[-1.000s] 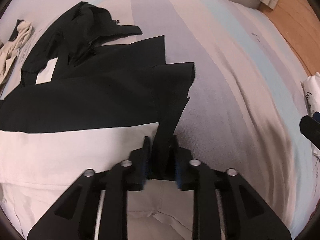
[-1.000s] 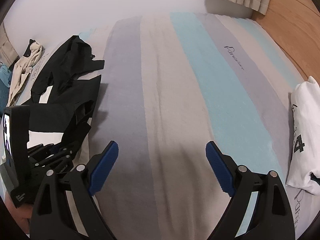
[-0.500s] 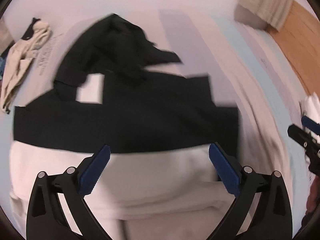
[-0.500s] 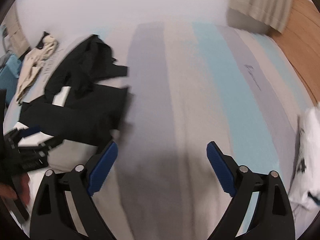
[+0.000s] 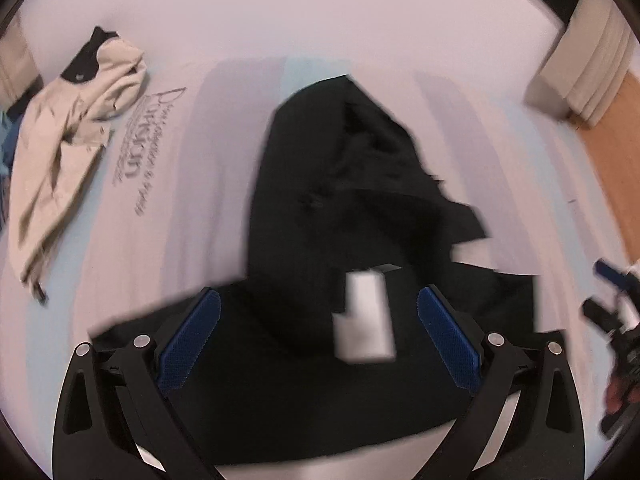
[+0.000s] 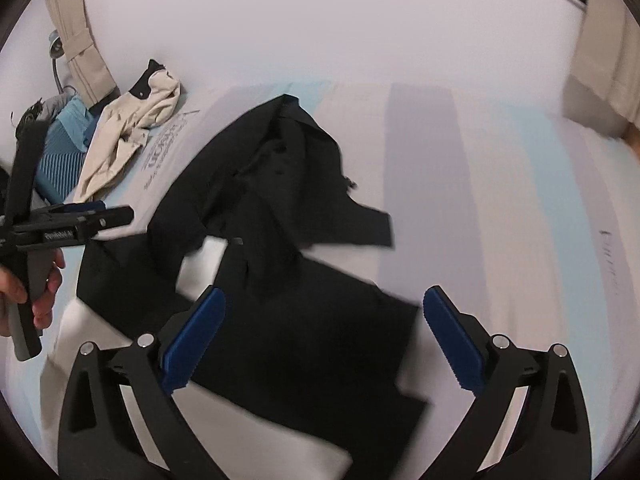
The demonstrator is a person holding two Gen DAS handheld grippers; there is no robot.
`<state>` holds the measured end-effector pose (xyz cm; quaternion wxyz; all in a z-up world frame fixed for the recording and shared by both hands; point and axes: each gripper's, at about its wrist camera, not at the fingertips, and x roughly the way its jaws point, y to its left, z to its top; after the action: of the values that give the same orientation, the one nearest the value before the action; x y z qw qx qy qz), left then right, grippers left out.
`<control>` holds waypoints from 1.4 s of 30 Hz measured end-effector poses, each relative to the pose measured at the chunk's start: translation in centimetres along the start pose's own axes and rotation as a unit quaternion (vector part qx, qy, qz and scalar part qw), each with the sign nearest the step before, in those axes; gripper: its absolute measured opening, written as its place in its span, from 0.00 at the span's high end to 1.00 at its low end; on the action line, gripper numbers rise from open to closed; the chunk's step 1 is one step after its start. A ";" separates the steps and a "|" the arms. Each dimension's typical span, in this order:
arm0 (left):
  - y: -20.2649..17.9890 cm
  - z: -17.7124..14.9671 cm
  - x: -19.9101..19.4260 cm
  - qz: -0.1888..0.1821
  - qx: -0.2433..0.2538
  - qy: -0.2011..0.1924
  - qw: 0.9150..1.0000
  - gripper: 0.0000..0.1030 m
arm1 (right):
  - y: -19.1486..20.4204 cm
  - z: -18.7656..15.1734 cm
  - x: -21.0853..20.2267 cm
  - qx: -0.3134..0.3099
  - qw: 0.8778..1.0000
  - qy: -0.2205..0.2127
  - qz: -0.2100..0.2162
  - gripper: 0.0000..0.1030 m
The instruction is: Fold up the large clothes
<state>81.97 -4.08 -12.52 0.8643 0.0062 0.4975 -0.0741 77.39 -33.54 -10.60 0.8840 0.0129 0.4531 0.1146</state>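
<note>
Black-and-white garment spread on the striped bedcover, its lower black panel lying flat nearest both cameras and its upper part, toward the far end of the bed, bunched and creased. A white patch shows through between the dark layers. The cloth appears thin, limp and light; it should drape and slide over itself rather than hold a crease, so a grip on a single layer at a free edge or corner, such as the pointed flap on the right side, is judged safer than a pinch into the rumpled middle. Left gripper hovers above the dark panel, tongs spread wide, nothing between the blue pads; in the right wrist view it is seen from the side at the left edge, carried in a bare hand and pointing across the bed. Right gripper likewise hangs over the lower black panel with its tongs spread and empty, aimed up the bed. A beige garment lies crumpled well apart at the far left corner. Both views are motion-blurred
</note>
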 end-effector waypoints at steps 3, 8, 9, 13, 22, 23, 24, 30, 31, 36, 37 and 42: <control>1.7 1.9 2.5 -0.007 0.009 0.016 1.000 0.06 | 0.3 2.1 3.1 0.012 1.000 0.003 0.005 0.07; 2.1 3.9 5.9 0.011 0.047 0.019 0.999 0.06 | -1.1 6.4 9.1 0.036 0.999 0.013 0.001 0.07; 2.1 4.4 6.7 0.014 0.052 0.017 0.998 0.06 | -1.5 7.3 10.5 0.042 0.999 0.018 0.007 0.07; 2.7 6.3 9.2 0.018 0.057 0.017 0.998 0.06 | -2.6 10.2 14.5 0.019 0.999 0.040 0.005 0.07; 5.2 9.6 12.3 0.009 0.022 0.024 0.999 0.06 | -3.0 13.9 20.3 0.018 0.997 0.072 0.025 0.08; 5.3 9.7 12.4 0.007 0.018 0.025 0.999 0.06 | -2.9 14.1 20.7 0.016 0.997 0.072 0.023 0.08; 5.5 9.8 12.6 0.003 0.013 0.027 1.000 0.06 | -2.6 14.4 21.1 0.011 0.997 0.073 0.020 0.08; 5.8 10.9 13.9 -0.018 0.008 0.027 0.999 0.06 | -1.4 15.8 23.1 -0.034 0.997 0.068 -0.010 0.13; 5.7 11.1 14.2 -0.017 0.010 0.028 0.999 0.06 | -1.1 15.9 23.5 -0.049 0.996 0.068 -0.013 0.17; 5.3 11.8 15.7 -0.013 0.017 0.031 0.999 0.06 | -0.6 16.3 25.2 -0.086 0.994 0.058 -0.030 0.20; 5.0 11.8 15.9 -0.010 0.018 0.031 0.999 0.06 | -0.7 16.3 25.5 -0.088 0.994 0.059 -0.030 0.20; 4.9 12.5 17.6 0.001 0.010 0.039 0.999 0.06 | -0.7 16.2 27.1 -0.092 0.993 0.066 -0.028 0.20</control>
<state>102.08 -2.45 -21.72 0.8441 0.0181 0.5302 -0.0780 105.82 -27.14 -22.76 0.8524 -0.0886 0.4981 0.1319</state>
